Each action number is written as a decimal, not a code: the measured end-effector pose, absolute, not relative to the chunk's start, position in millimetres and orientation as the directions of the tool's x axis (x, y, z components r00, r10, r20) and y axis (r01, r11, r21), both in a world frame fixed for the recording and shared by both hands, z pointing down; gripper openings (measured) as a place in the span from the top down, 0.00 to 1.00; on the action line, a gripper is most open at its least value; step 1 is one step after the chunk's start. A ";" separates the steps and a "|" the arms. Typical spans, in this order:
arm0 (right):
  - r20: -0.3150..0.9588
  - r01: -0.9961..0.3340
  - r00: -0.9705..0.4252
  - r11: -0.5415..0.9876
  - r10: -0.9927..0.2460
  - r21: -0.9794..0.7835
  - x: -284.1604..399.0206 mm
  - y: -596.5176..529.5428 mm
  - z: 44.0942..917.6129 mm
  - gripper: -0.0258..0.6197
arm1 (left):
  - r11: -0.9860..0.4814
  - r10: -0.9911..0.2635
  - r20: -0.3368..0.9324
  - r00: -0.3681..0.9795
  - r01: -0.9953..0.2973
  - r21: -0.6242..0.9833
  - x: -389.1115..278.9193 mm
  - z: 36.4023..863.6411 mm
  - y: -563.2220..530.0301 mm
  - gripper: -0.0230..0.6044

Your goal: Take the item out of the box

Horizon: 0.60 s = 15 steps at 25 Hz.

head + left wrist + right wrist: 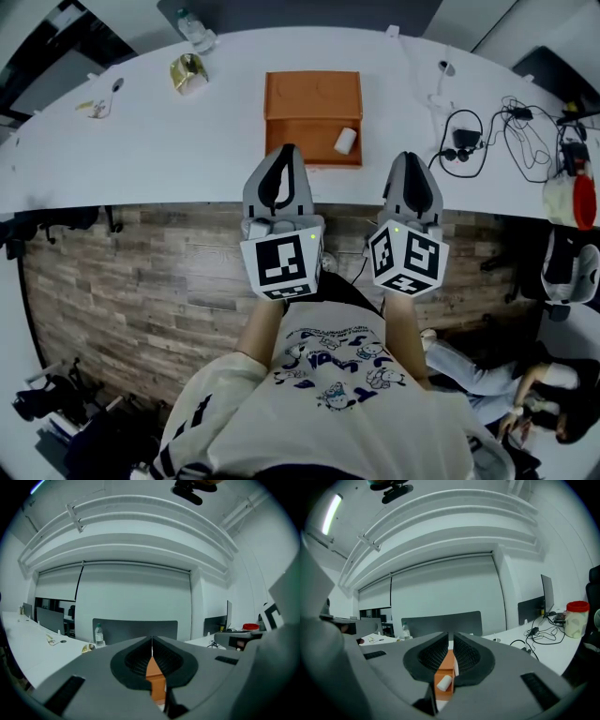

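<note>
An open orange box (313, 103) lies on the white table (169, 150), its lid folded back away from me. A small white cylinder (346, 141) lies at the right of the box's near half. My left gripper (283, 155) hovers at the table's near edge just before the box's front left corner, jaws shut and empty. My right gripper (411, 161) hangs to the right of the box, jaws together with nothing between them. In the left gripper view the box (155, 679) shows below the closed gripper (152, 641). In the right gripper view the cylinder (443, 682) and box (446, 665) show below the gripper (450, 637).
A water bottle (196, 31) and a gold foil wrapper (187, 70) sit at the far left of the table. Black cables (487, 131) and a red-lidded jar (572, 199) crowd the right side. Another person sits on the floor at lower right (525, 384).
</note>
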State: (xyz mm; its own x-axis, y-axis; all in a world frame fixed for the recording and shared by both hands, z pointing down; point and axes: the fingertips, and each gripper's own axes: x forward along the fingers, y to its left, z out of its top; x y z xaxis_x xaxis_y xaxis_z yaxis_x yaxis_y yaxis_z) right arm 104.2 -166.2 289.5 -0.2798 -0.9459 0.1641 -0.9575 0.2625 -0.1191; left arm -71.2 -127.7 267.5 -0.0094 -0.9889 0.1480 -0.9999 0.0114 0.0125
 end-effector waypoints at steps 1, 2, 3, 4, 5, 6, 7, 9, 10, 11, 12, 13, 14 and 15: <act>0.166 -0.958 -0.278 0.261 -0.946 -0.120 104.2 -168.7 290.5 0.88 | 0.011 -0.988 0.157 -0.009 -1.000 0.013 -71.7 270.2 -129.9 0.93; 0.168 -0.958 -0.277 0.259 -0.946 -0.122 103.9 -170.6 291.8 0.88 | 0.007 -0.986 0.169 -0.005 -1.000 0.013 -71.9 273.7 -132.0 0.93; 0.171 -0.958 -0.276 0.258 -0.946 -0.122 103.4 -172.3 293.2 0.88 | 0.002 -0.983 0.181 0.000 -1.000 0.012 -71.8 277.6 -134.3 0.93; 0.174 -0.959 -0.275 0.257 -0.945 -0.122 102.7 -173.9 294.5 0.88 | -0.004 -0.981 0.195 0.007 -1.000 0.012 -71.4 281.6 -137.0 0.93; 0.177 -0.959 -0.274 0.255 -0.945 -0.121 102.2 -175.7 295.6 0.88 | -0.010 -0.978 0.207 0.013 -1.000 0.013 -70.9 285.4 -139.9 0.93; 0.180 -0.960 -0.272 0.253 -0.945 -0.120 101.9 -177.9 296.7 0.88 | -0.016 -0.976 0.217 0.019 -1.000 0.016 -70.3 288.9 -143.0 0.93; 0.183 -0.961 -0.269 0.250 -0.946 -0.120 102.1 -180.7 297.8 0.88 | -0.022 -0.974 0.226 0.026 -1.000 0.020 -69.6 292.0 -146.4 0.93; 0.190 -0.962 -0.263 0.243 -0.946 -0.120 102.7 -187.8 300.6 0.88 | -0.031 -0.970 0.240 0.037 -0.999 0.028 -68.3 297.7 -153.7 0.93; 0.194 -0.963 -0.260 0.241 -0.946 -0.120 103.1 -191.8 302.5 0.88 | -0.034 -0.968 0.247 0.040 -0.999 0.031 -67.7 300.6 -157.4 0.93; 0.198 -0.964 -0.258 0.238 -0.946 -0.119 103.7 -195.9 304.7 0.88 | -0.036 -0.966 0.253 0.043 -0.999 0.032 -67.0 303.6 -161.2 0.93; 0.202 -0.965 -0.255 0.235 -0.945 -0.119 104.4 -200.0 307.4 0.88 | -0.040 -0.964 0.260 0.047 -0.999 0.033 -66.0 306.8 -165.3 0.93; 0.208 -0.965 -0.252 0.232 -0.945 -0.119 105.0 -203.8 310.4 0.88 | -0.044 -0.962 0.267 0.051 -0.998 0.033 -65.0 310.3 -169.4 0.93; 0.214 -0.966 -0.250 0.228 -0.944 -0.120 105.4 -207.1 313.8 0.88 | -0.049 -0.960 0.276 0.056 -0.998 0.033 -64.1 313.9 -173.4 0.93; 0.221 -0.967 -0.246 0.224 -0.944 -0.122 105.9 -210.2 317.0 0.88 | -0.053 -0.957 0.285 0.060 -0.998 0.033 -63.4 317.5 -177.2 0.93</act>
